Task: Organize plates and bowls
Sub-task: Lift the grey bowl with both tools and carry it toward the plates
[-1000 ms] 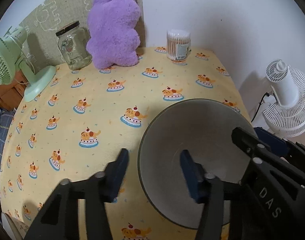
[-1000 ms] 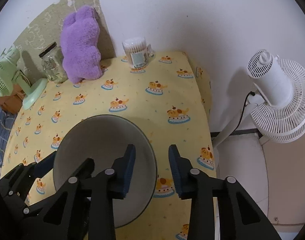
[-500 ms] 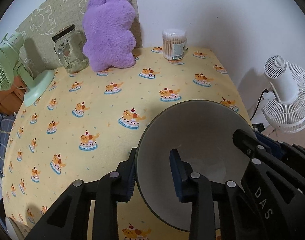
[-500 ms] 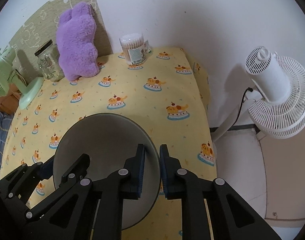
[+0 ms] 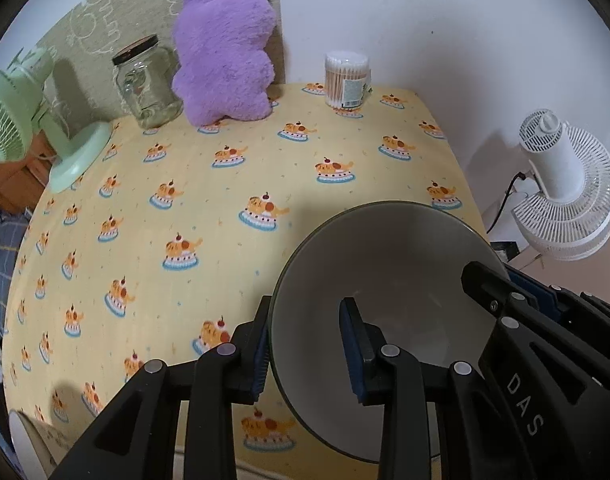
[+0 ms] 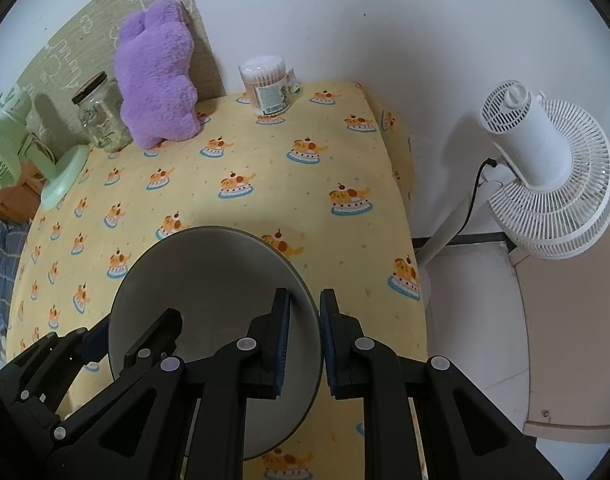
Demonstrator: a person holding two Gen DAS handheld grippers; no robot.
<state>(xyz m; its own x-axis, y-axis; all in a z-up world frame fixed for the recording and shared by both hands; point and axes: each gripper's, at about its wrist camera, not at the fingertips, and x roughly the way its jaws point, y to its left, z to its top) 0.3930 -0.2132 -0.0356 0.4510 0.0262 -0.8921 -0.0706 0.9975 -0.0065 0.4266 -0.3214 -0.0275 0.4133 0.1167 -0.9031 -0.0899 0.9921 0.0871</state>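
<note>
Grey bowl [image 5: 389, 280] gripped at opposite rims by both tongs.
Left tongs [image 5: 305, 346] and right tongs [image 6: 303, 340] each clamp the rim wall, one pad inside, one outside; the bowl sits over the yellow-clothed desk [image 5: 225, 200], near its front right corner.

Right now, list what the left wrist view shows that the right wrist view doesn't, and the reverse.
Only the left wrist view: a pale rim at the table's near-left corner, and the left gripper closed on the bowl's left rim.

Only the right wrist view: the white fan's pole reaching the floor, the cloth's hanging right edge, and the right gripper clamping the bowl's right rim.

Both: the grey bowl, purple plush, glass jar, cotton swab tub, green fan, white fan and yellow tablecloth.
</note>
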